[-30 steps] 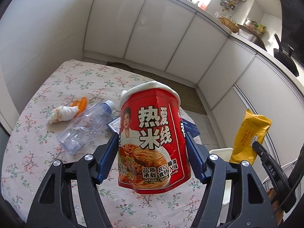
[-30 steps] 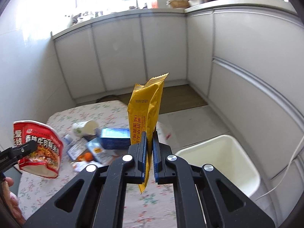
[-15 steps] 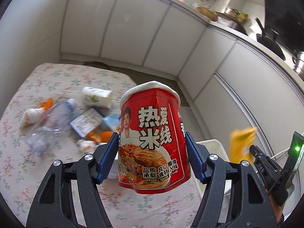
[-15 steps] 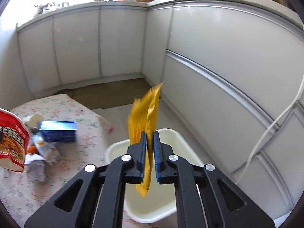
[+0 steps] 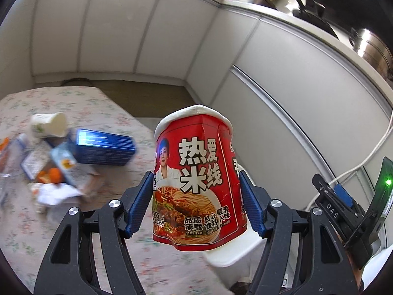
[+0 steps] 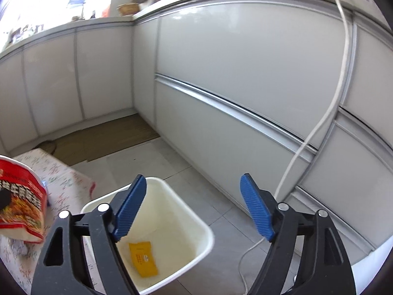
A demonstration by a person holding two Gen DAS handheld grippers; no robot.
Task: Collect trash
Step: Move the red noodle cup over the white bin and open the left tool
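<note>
Crumpled red paper noodle cup w/ white rim is hanging upright in air, pinched btwn blue pads of left gripper, above edge of floral tablecloth table. Flat yellow foil snack packet is lying on bottom of white plastic bin. Right gripper is hovering over bin, jaws spread wide, holding nothing.
</note>
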